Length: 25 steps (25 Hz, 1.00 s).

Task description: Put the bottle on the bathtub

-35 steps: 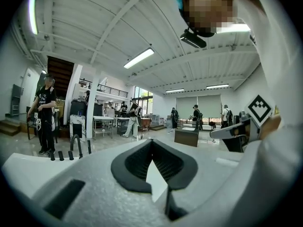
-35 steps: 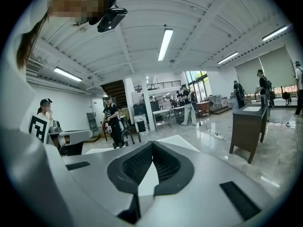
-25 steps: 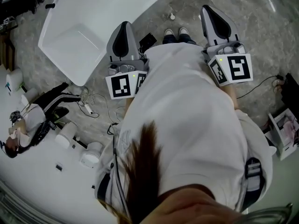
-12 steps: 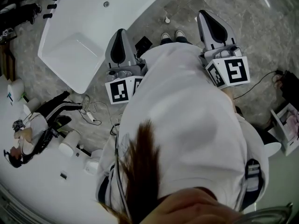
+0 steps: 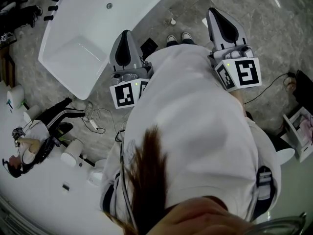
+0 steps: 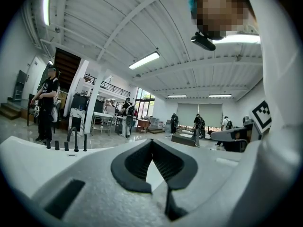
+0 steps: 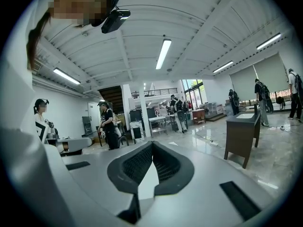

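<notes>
Left gripper (image 6: 152,142) and right gripper (image 7: 152,144): ribbed black pads (image 6: 166,163) closed tip to tip, nothing held. Glossy white rectangular tub (image 5: 73,43) far left. Bottle (image 5: 172,20), probably the small pale shape on the veined grey floor (image 5: 274,43), right of the tub.

I am looking into a large open hall that is serving as a bathroom-fittings showroom or workshop. A white freestanding bathtub (image 5: 73,38) is sitting on the grey marble floor (image 5: 274,38) at the left, and a dark vanity cabinet (image 7: 244,131) with a basin is standing on the right. A ribbed industrial ceiling (image 6: 118,27) is carrying long tube lights (image 7: 163,53), a dark staircase (image 6: 65,72) is rising at the far left, and people (image 7: 108,126) are standing among far work tables (image 6: 102,117).
</notes>
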Tool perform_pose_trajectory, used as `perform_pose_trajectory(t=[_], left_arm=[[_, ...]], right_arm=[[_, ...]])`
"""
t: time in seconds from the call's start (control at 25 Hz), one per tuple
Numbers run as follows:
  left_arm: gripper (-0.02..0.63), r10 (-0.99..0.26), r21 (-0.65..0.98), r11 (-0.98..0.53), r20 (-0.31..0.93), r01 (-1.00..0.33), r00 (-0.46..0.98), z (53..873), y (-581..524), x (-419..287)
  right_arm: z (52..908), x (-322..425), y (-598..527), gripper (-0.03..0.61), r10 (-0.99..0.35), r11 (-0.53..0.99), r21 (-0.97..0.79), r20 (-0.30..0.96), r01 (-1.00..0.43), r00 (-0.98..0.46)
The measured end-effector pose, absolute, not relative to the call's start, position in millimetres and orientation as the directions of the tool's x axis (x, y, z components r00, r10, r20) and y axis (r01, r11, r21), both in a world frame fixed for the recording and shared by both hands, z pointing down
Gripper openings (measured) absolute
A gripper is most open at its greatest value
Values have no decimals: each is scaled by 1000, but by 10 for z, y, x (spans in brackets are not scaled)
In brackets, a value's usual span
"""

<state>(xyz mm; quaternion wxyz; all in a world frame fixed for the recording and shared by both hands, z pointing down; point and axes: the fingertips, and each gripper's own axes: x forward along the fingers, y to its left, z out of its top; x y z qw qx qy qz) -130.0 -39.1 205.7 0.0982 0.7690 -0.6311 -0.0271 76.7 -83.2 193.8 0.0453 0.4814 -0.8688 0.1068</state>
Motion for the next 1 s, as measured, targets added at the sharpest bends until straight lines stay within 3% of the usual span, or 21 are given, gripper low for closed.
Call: perform_pose_trajectory(t=[1.0], left_arm=[[14,-979,175,-175,72,-969,190,2024,-364,-1386]], right_arm=[[1853,781,-887,14,-835,518,-114,146,-848,-530]])
